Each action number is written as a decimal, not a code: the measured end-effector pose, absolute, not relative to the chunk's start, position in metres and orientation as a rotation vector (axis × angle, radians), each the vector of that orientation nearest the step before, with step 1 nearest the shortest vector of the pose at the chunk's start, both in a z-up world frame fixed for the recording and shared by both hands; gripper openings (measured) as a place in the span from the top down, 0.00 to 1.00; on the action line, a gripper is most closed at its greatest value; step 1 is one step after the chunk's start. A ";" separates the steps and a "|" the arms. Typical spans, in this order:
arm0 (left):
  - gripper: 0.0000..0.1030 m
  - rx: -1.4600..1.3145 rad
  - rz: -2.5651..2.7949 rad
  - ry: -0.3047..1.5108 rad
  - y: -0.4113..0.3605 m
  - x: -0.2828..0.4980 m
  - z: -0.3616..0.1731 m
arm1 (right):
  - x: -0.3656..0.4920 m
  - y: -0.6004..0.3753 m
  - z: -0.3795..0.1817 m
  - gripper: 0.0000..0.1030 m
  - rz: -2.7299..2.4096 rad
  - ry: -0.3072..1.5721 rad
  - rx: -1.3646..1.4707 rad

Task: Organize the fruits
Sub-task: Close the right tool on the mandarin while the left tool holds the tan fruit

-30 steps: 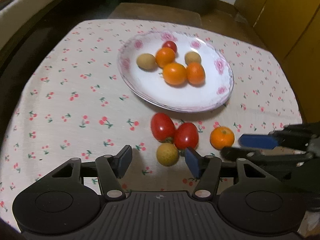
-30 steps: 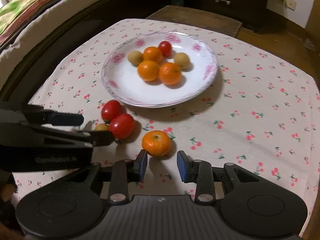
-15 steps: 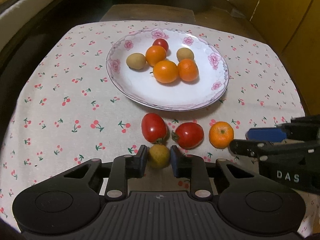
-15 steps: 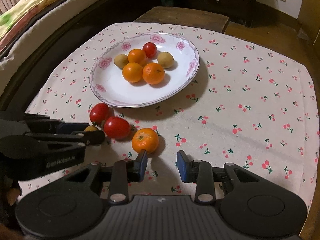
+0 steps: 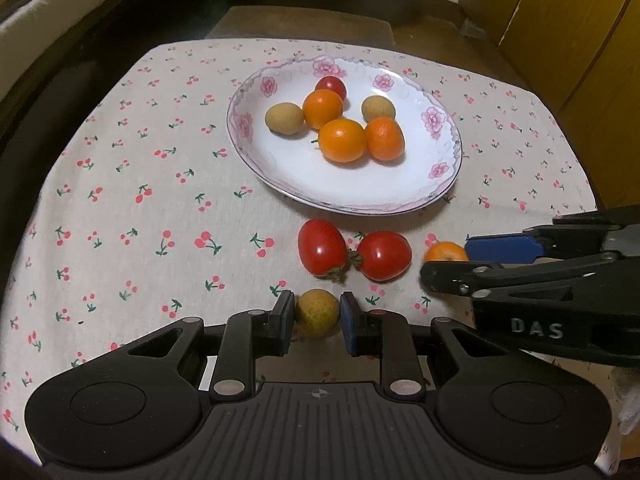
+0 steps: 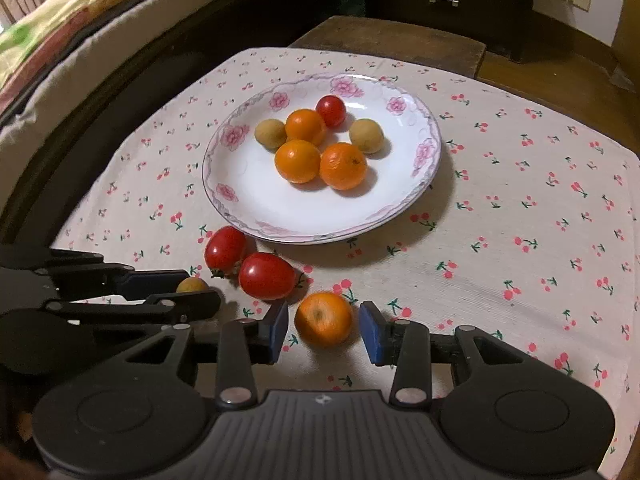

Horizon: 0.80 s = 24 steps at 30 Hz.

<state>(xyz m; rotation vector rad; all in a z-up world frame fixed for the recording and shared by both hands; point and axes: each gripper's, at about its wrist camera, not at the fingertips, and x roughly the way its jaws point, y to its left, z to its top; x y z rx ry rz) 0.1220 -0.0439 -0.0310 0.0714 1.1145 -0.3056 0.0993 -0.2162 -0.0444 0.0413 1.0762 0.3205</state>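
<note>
Two grippers at loose fruits below the plate

The left gripper [image 5: 317, 317] is clenched on a yellow-brown longan [image 5: 317, 312]; the right gripper [image 6: 323, 330] is opening, not touching the mandarin [image 6: 324, 319] between its jaws. Both fruits lie on the tablecloth [image 6: 520, 280] at 6 o'clock of the flowered plate [image 6: 240, 184], near two tomatoes [image 6: 266, 276].
</note>
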 end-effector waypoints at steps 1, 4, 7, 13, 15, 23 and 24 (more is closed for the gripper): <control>0.68 0.069 -0.306 1.116 -0.043 0.122 -0.031 | 0.100 -0.214 -0.046 0.62 0.322 1.082 0.033; 0.67 0.060 -0.306 1.118 -0.042 0.123 -0.032 | 0.101 -0.213 -0.048 0.62 0.308 1.088 0.021; 0.65 0.054 -0.306 1.127 -0.042 0.125 -0.034 | 0.102 -0.217 -0.050 0.61 0.295 1.093 0.037; 0.66 0.078 -0.307 1.123 -0.046 0.123 -0.034 | 0.099 -0.216 -0.050 0.64 0.298 1.089 0.015; 0.67 0.083 -0.310 1.125 -0.047 0.123 -0.033 | 0.098 -0.216 -0.049 0.66 0.298 1.085 0.013; 0.69 0.094 -0.310 1.116 -0.049 0.120 -0.030 | 0.092 -0.221 -0.044 0.67 0.291 1.072 0.010; 0.69 0.090 -0.311 1.115 -0.048 0.120 -0.029 | 0.092 -0.221 -0.043 0.67 0.292 1.071 0.010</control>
